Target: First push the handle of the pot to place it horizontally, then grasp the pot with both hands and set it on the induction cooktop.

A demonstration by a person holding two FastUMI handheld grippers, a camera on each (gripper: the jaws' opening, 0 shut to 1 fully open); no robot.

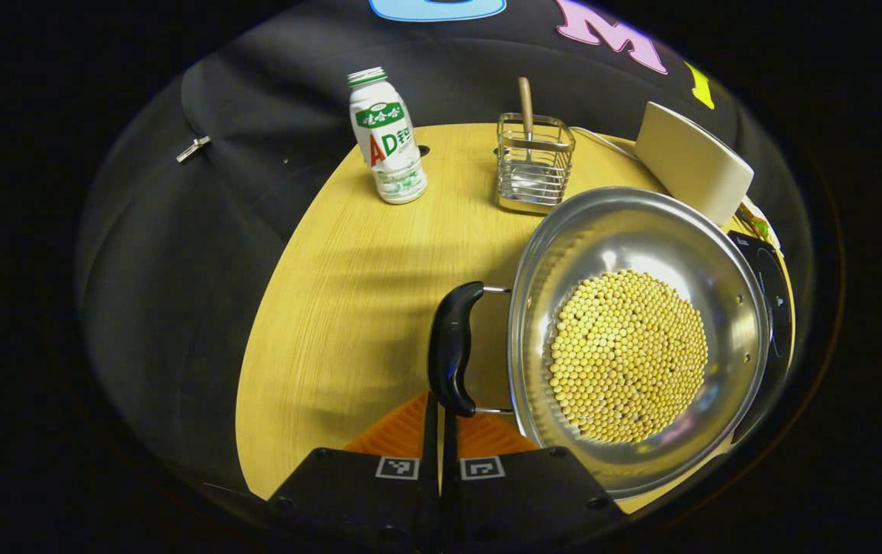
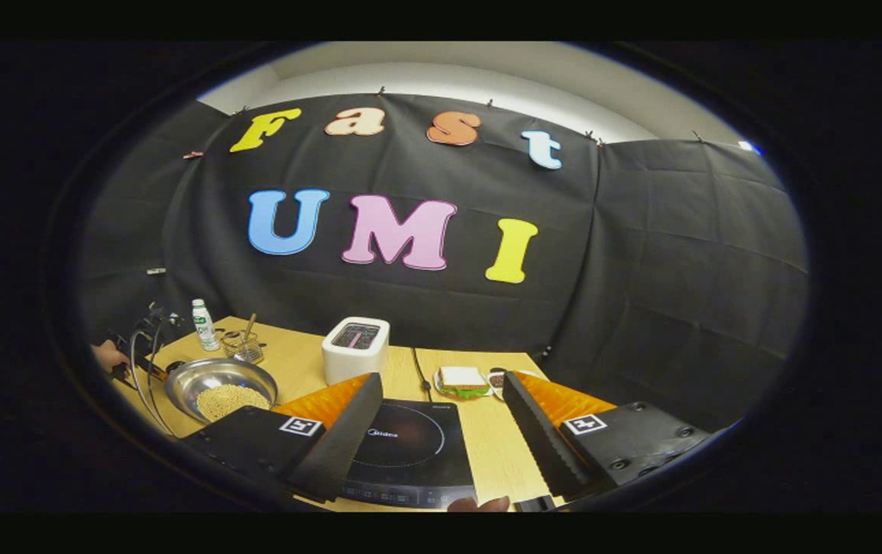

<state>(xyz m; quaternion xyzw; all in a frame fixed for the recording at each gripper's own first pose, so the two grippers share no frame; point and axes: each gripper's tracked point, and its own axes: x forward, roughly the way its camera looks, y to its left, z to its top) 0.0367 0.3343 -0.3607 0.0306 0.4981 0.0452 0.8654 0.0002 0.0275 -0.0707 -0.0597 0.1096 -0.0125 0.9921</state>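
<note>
A steel pot (image 1: 641, 231) holding yellow beans (image 1: 626, 354) sits on the wooden table, its black handle (image 1: 452, 338) pointing toward me. In the left gripper view my left gripper (image 1: 441, 402) is shut with nothing between its fingers, and its tips touch the near end of the handle. In the right gripper view my right gripper (image 2: 441, 423) hangs open above the black induction cooktop (image 2: 410, 446). From there the pot (image 2: 214, 377) lies to the left of the cooktop, with the left gripper (image 2: 137, 350) and a hand (image 2: 106, 355) beyond it. The cooktop's edge (image 1: 768, 308) peeks out from behind the pot.
A white drink bottle (image 1: 387, 142) and a wire basket (image 1: 535, 165) holding a wooden-handled utensil stand behind the pot. A white toaster (image 2: 356, 346) stands behind the cooktop, and its cable runs down beside it. A plate with a sandwich (image 2: 460, 381) lies to the right.
</note>
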